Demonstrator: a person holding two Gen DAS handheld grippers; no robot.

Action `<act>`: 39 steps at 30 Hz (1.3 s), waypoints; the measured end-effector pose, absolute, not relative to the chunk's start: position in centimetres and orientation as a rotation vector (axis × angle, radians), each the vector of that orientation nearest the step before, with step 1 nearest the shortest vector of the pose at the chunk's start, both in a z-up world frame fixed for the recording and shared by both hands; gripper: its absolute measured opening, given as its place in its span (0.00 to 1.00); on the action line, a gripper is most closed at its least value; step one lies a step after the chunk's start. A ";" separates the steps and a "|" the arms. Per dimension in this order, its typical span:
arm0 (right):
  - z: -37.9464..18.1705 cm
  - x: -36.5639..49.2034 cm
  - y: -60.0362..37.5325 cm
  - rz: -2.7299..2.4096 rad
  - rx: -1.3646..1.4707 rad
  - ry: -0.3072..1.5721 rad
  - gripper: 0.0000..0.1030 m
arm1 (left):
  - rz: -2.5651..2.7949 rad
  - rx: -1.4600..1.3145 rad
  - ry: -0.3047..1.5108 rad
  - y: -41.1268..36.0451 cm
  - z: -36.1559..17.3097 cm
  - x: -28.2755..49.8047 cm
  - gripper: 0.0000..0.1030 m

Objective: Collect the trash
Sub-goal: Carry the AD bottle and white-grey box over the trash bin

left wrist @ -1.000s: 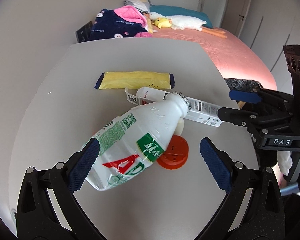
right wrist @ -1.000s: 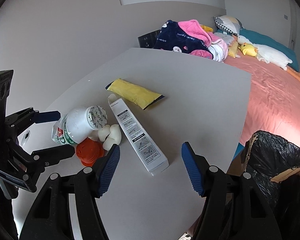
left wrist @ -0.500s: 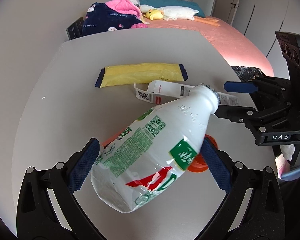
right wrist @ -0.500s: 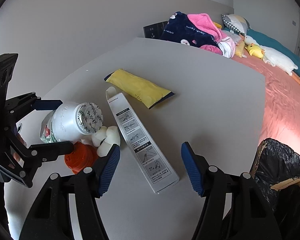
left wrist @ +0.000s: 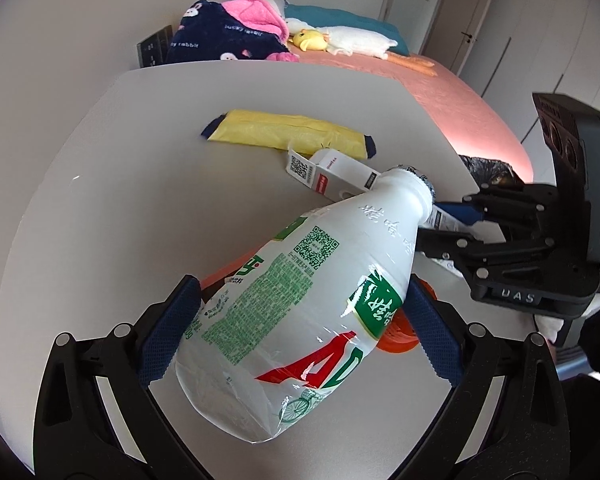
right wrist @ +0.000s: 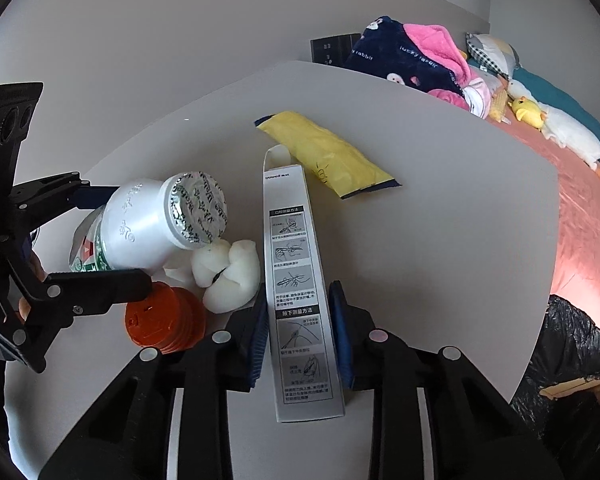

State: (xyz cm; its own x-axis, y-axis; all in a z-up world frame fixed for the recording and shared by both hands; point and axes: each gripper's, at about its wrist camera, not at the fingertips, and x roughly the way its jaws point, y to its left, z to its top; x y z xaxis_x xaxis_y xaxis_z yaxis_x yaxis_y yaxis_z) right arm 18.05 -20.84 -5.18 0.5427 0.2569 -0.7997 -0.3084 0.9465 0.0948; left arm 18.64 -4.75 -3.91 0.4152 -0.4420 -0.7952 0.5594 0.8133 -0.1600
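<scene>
My left gripper (left wrist: 300, 332) is shut on a white plastic drink bottle (left wrist: 304, 308) with a green and red label and holds it tilted above the grey table (left wrist: 140, 200). The bottle also shows in the right wrist view (right wrist: 156, 224). My right gripper (right wrist: 300, 332) is shut on a long white carton box (right wrist: 296, 280) that lies on the table. A yellow snack wrapper (right wrist: 328, 156), an orange cap (right wrist: 164, 320) and white crumpled pieces (right wrist: 228, 276) lie on the table.
A bin lined with a black bag (right wrist: 576, 360) stands off the table's right edge. A bed with a pink cover (left wrist: 452, 92), clothes and soft toys lies beyond the table. A grey wall runs along the left.
My left gripper closed on the bottle and lifted it off the table. My right gripper moved forward over the carton box and closed on it.
</scene>
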 end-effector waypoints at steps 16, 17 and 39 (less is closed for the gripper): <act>-2.8 15.7 -22.4 0.390 0.065 0.900 0.30 | -0.512 -0.055 0.904 -3.0 -1.4 17.1 0.92; -2.5 15.5 -22.6 0.391 0.069 0.893 0.30 | -0.515 -0.052 0.898 -3.2 -1.0 16.8 0.92; 2.0 10.0 -31.6 0.289 0.155 0.774 0.30 | -0.654 0.015 0.814 -13.1 4.1 13.4 0.92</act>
